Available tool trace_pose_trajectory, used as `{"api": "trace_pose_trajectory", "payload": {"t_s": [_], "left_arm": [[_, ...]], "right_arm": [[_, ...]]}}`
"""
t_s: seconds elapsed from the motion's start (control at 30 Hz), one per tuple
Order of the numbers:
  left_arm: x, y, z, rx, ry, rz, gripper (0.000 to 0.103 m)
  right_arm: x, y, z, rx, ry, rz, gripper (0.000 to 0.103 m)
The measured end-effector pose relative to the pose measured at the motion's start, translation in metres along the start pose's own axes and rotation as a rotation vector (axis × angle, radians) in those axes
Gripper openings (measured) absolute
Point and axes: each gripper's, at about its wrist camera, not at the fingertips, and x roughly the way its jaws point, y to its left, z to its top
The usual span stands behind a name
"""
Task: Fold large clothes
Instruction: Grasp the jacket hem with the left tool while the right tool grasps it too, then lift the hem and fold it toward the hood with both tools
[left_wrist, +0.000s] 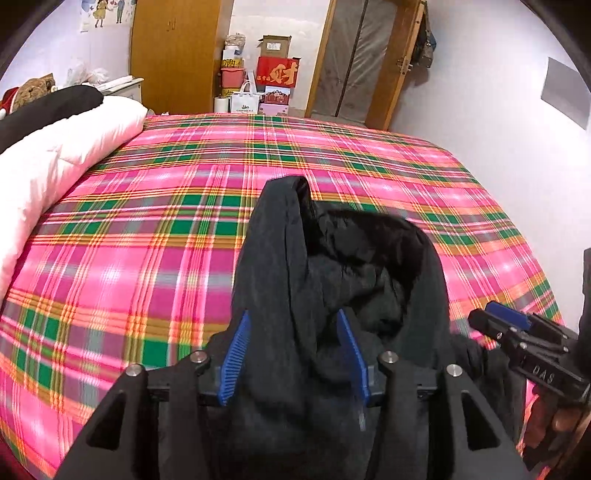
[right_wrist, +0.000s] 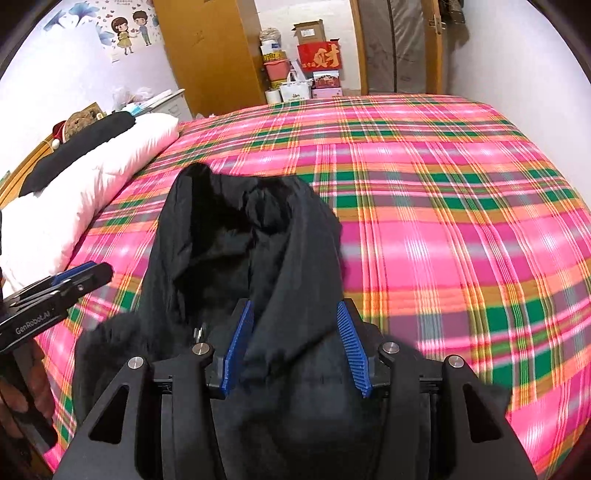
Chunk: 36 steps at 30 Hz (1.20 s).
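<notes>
We hold the black jacket (left_wrist: 332, 258) over the bed (left_wrist: 147, 240), left tongs (left_wrist: 295, 332) and right tongs (right_wrist: 295, 332) each clamped on bunched cloth. It seems soft and bulky (probably padded), so grip seams.

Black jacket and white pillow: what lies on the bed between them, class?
Only bare plaid bedsheet lies between the black jacket and the white pillow; the left wrist view shows it best.
</notes>
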Motion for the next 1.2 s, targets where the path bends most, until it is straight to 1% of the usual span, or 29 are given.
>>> {"api": "trace_pose_trajectory", "payload": {"t_s": [0.13,0.27,0.4,0.43,0.47,0.5,0.53,0.57,0.6,0.7,0.83,0.9,0.97,1.03,1.07,1.13,1.2], "left_arm": [[0.036,-0.004,0.021,0.014,0.012,0.033,0.054],[0.07,-0.004,0.032,0.029,0.033,0.08,0.054],[0.092,-0.008,0.038,0.093,0.018,0.167,0.053],[0.096,-0.009,0.038,0.102,0.015,0.184,0.051],[0.099,-0.009,0.038,0.11,0.013,0.19,0.036],[0.101,-0.009,0.038,0.115,0.017,0.191,0.023],[0.102,-0.008,0.037,0.115,0.023,0.194,0.017],[0.1,-0.006,0.036,0.109,0.02,0.186,0.011],[0.095,-0.003,0.035,0.098,0.009,0.174,0.008],[0.069,0.008,0.034,0.038,-0.032,0.14,0.006],[0.023,0.021,0.031,-0.017,-0.086,0.099,0.005],[-0.006,0.028,0.025,-0.052,-0.115,0.067,0.005],[-0.034,0.036,0.015,-0.09,-0.144,0.037,0.005],[-0.059,0.043,0.001,-0.117,-0.169,0.018,0.005],[-0.071,0.046,-0.008,-0.13,-0.179,0.009,0.005],[-0.091,0.052,-0.027,-0.154,-0.188,-0.004,0.005],[-0.106,0.058,-0.049,-0.168,-0.186,-0.013,0.005]], "right_arm": [[0.024,-0.001,0.024,-0.002,0.006,-0.009,0.048],[0.051,-0.005,0.044,0.01,0.017,-0.029,0.048],[0.076,-0.002,0.058,-0.031,0.033,-0.066,0.048],[0.081,-0.001,0.061,-0.045,0.044,-0.083,0.048],[0.084,0.0,0.062,-0.053,0.052,-0.106,0.047],[0.087,0.001,0.063,-0.063,0.061,-0.122,0.026],[0.087,0.001,0.063,-0.066,0.067,-0.118,0.009],[0.083,0.002,0.061,-0.074,0.059,-0.118,0.009],[0.077,0.003,0.06,-0.08,0.043,-0.112,0.007],[0.051,0.003,0.058,-0.066,0.003,-0.088,0.007],[0.007,0.004,0.049,-0.047,-0.058,-0.055,0.006],[-0.025,0.003,0.038,-0.026,-0.094,-0.026,0.006],[-0.047,0.002,0.029,0.001,-0.119,0.003,0.006],[-0.075,-0.002,0.01,0.043,-0.141,0.036,0.006],[-0.083,-0.004,0.003,0.056,-0.145,0.043,0.006],[-0.1,-0.01,-0.021,0.1,-0.146,0.056,0.006],[-0.108,-0.017,-0.041,0.137,-0.133,0.066,0.005]]}}
